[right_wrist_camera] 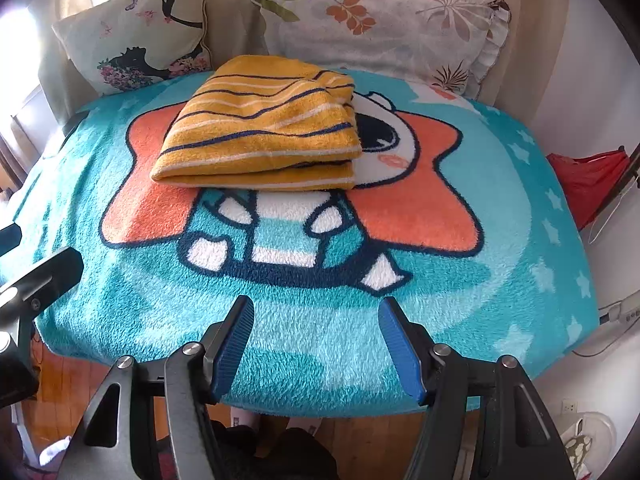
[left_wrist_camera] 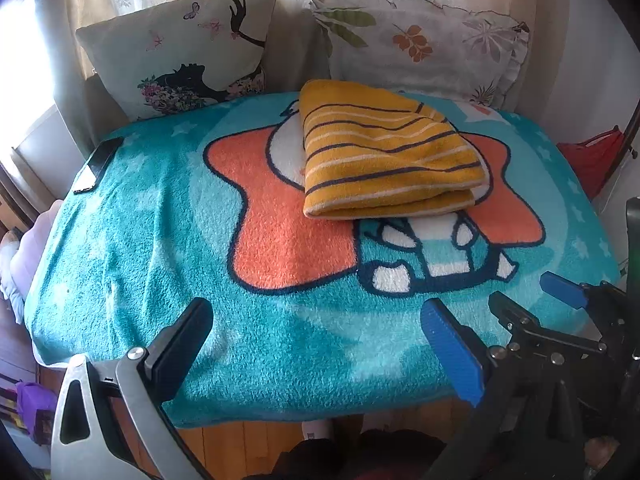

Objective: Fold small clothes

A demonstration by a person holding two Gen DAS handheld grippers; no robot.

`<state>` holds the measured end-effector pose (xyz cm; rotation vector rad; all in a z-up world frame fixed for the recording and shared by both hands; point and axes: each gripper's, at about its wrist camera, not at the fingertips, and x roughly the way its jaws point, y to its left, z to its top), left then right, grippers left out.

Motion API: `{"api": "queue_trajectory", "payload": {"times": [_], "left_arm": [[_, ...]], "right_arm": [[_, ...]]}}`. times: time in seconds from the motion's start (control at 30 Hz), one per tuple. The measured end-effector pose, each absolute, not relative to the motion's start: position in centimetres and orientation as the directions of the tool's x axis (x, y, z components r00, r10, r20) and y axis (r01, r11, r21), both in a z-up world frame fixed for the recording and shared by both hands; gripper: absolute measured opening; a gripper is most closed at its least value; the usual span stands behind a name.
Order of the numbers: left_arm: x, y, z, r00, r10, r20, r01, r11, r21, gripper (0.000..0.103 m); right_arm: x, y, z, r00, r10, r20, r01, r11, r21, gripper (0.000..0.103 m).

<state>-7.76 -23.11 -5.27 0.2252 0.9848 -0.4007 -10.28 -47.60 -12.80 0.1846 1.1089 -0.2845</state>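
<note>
A yellow garment with navy and white stripes (left_wrist_camera: 384,156) lies folded into a thick rectangle on the far middle of a teal cartoon blanket (left_wrist_camera: 160,240). It also shows in the right wrist view (right_wrist_camera: 268,132). My left gripper (left_wrist_camera: 316,328) is open and empty above the blanket's near edge, well short of the garment. My right gripper (right_wrist_camera: 316,328) is open and empty above the near edge too. The right gripper shows at the right of the left wrist view (left_wrist_camera: 560,292).
Two printed pillows (left_wrist_camera: 180,48) (left_wrist_camera: 420,40) lean against the curtain behind the blanket. A dark phone (left_wrist_camera: 98,164) lies at the blanket's far left corner. A red item (right_wrist_camera: 584,184) sits off the right side. Wooden floor (right_wrist_camera: 72,384) lies below the near edge.
</note>
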Motion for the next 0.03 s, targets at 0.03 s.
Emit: {"api": "queue_trajectory", "payload": {"times": [0.03], "left_arm": [[-7.64,-23.2,-5.42,0.484,-0.224,-0.846,0.425,0.905,0.003,0.103]], "right_arm": [[-10.14,-47.7,-12.9,0.412,-0.131,-0.901,0.315,0.949,0.006,0.069]]}}
